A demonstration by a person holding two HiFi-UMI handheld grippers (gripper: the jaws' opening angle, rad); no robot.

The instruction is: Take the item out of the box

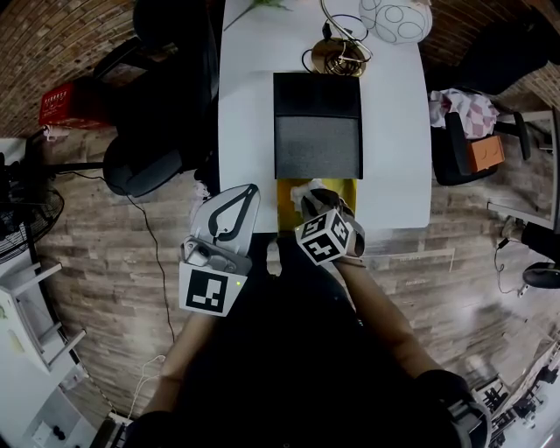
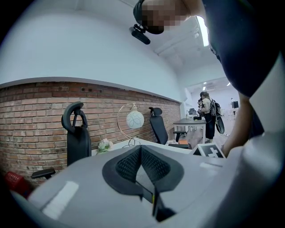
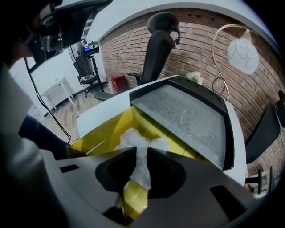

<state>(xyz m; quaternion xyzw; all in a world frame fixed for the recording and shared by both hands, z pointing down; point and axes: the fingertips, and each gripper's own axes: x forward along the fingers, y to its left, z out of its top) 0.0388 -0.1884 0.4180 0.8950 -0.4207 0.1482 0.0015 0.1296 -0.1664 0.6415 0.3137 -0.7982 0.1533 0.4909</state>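
A yellow box [image 1: 287, 208] lies open at the near edge of the white table [image 1: 248, 87]; in the right gripper view the yellow box [image 3: 103, 133] is just under the jaws. My right gripper [image 1: 309, 196] is over it, shut on a crumpled white wrapping [image 3: 139, 141] that sticks out past the fingertips; something yellow shows lower down between the jaws of the right gripper [image 3: 141, 156]. My left gripper [image 1: 250, 192] hangs off the table's left front corner, shut and empty; the left gripper [image 2: 141, 148] points at the room. Behind the yellow box lies a black tray with grey foam [image 1: 318, 147].
A lamp with a white globe [image 1: 398, 19] and a brass ring base [image 1: 338, 56] stands at the table's far end. Black office chairs [image 1: 140, 164] stand left of the table, another chair [image 1: 459, 144] at the right. A red crate [image 1: 66, 105] sits on the floor, far left.
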